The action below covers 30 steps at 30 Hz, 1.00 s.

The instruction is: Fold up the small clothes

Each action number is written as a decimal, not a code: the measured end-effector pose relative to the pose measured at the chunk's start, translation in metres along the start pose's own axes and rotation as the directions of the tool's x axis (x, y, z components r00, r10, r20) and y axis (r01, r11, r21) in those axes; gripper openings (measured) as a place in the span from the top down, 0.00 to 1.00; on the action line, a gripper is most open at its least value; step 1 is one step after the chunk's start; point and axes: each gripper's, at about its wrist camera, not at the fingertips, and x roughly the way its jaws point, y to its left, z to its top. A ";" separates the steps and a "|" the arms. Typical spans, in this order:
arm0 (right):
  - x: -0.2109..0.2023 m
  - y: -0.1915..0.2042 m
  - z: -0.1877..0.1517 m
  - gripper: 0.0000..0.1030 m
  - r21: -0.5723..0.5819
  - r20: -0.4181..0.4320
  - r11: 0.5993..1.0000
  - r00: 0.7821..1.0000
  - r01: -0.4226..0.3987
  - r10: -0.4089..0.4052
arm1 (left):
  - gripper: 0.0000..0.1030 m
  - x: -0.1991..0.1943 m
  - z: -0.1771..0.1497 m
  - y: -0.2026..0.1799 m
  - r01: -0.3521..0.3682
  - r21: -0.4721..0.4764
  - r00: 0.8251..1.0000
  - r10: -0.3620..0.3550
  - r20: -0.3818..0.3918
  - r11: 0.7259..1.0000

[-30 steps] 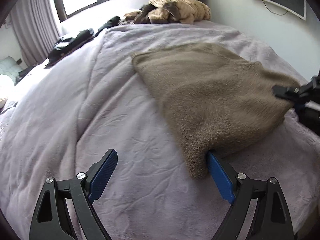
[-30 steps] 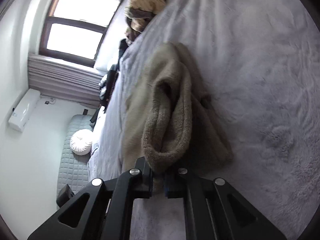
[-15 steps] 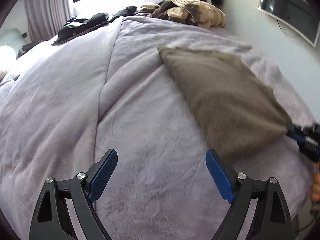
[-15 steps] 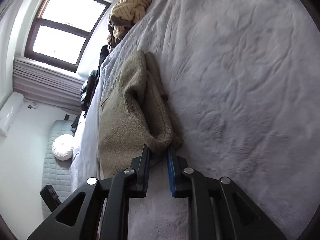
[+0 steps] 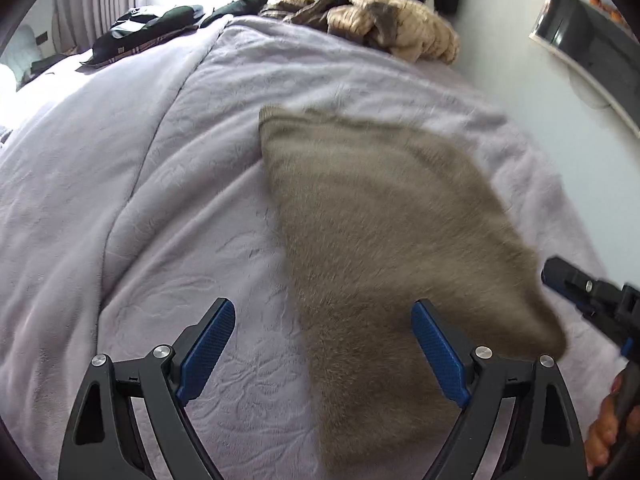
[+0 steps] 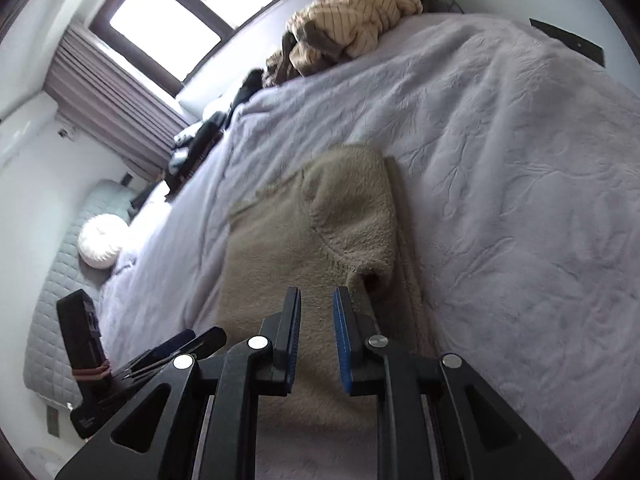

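A fuzzy taupe garment (image 5: 384, 240) lies folded flat on the lilac bedspread (image 5: 140, 200). It also shows in the right wrist view (image 6: 316, 232), with a folded sleeve on top. My left gripper (image 5: 324, 344) is wide open and empty, its right finger over the garment's near edge. My right gripper (image 6: 318, 332) is partly open and empty, just above the garment's near end. It also shows at the right edge of the left wrist view (image 5: 584, 292), beside the garment's corner.
A heap of beige and striped clothes (image 5: 384, 28) lies at the far end of the bed, with dark clothes (image 5: 152, 32) to its left. A wall-mounted TV (image 5: 592, 52) is on the right. A grey sofa with a white cushion (image 6: 100, 248) stands beyond the bed.
My right gripper has let go of the garment's edge and opened. The garment now lies flat. My left gripper has moved to the right, over the garment's near edge.
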 end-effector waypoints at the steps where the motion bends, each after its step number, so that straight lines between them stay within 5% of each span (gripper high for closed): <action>1: 0.008 -0.004 -0.001 0.81 -0.010 -0.021 1.000 0.999 0.027 -0.028 | 0.12 0.006 -0.003 0.001 0.005 -0.004 1.000 -0.005 -0.017 1.000; 3: 0.023 -0.016 -0.005 0.90 -0.018 -0.064 0.995 0.993 0.093 -0.094 | 0.12 0.016 -0.012 0.005 0.034 -0.034 0.998 -0.035 -0.049 0.999; 6: 0.027 -0.037 -0.017 0.90 0.013 -0.081 0.992 0.989 0.122 -0.121 | 0.12 0.017 -0.018 0.008 0.050 -0.053 0.997 -0.053 -0.056 0.997; 9: 0.018 -0.054 -0.027 0.90 0.076 -0.060 0.996 0.998 0.040 -0.035 | 0.12 0.015 -0.018 0.003 0.043 -0.024 0.997 -0.044 -0.056 0.999; 22: -0.009 -0.058 -0.041 0.85 0.110 -0.053 0.994 0.998 0.021 -0.015 | 0.12 0.006 -0.021 0.004 0.024 -0.004 0.999 -0.024 -0.049 1.000; 26: -0.015 -0.062 -0.042 0.65 0.114 -0.051 0.992 0.998 0.049 -0.043 | 0.12 0.006 -0.019 0.002 0.018 -0.001 0.999 -0.018 -0.051 1.000; 30: -0.019 -0.069 -0.043 0.61 0.133 -0.052 0.991 0.998 0.035 -0.028 | 0.12 0.006 -0.019 0.002 0.020 0.002 0.998 -0.020 -0.053 1.000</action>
